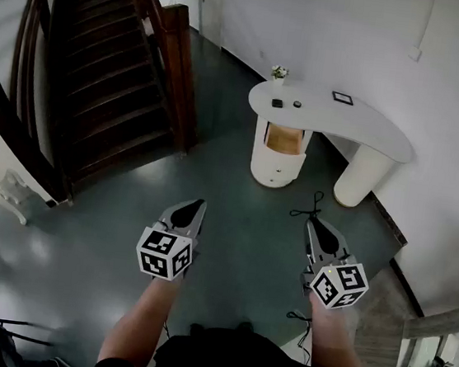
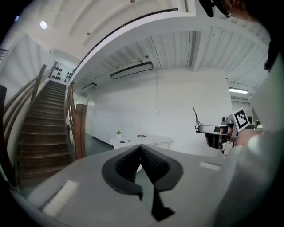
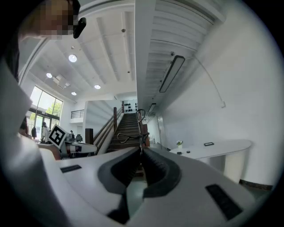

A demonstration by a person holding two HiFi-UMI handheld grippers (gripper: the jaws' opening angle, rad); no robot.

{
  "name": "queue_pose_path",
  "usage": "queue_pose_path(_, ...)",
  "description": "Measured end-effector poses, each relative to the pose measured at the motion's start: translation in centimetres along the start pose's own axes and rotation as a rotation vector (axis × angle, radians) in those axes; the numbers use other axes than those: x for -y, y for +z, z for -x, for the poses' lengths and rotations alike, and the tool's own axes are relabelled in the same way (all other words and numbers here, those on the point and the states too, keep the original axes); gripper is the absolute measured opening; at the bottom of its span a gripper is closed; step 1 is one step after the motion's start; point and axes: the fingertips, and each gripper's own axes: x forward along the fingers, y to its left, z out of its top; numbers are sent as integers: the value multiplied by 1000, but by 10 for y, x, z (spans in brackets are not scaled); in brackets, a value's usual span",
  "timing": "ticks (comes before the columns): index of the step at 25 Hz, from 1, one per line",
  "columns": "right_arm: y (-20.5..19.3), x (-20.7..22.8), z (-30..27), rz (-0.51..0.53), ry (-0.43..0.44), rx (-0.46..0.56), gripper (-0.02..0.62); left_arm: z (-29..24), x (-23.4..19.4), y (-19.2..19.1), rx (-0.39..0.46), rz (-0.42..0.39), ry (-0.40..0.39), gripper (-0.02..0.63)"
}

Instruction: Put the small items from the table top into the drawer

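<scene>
Over dark floor (image 1: 242, 213), well short of the white table (image 1: 361, 124): left gripper (image 1: 197, 206) jaws pressed together on nothing, small black items (image 1: 277, 103) lying far ahead on the table top above the pulled-out drawer (image 1: 285, 140), right gripper (image 1: 315, 223) jaws likewise closed, empty.

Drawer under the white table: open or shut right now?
Open. The drawer stands pulled out from under the table, its wooden inside showing in the head view.
</scene>
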Motion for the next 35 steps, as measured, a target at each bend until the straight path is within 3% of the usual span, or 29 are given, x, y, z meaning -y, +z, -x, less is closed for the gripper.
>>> queue_pose_path(11,-5,25,23,-52,-8,14,31,-15,31,-4,-14,-20,-9,11)
queue_pose_path(21,-7,55,55,-92,-36,36,31,-40,75,-11,-40,-38,-64,11)
queue_pose_path(29,-15,80,50,-110,-71,27,31,-74,71,-10,-38,-35,-90,11)
queue_pose_path(35,-20,104,14,-98,-91,9,31,-122,52,-3,-19,-29,-130,11)
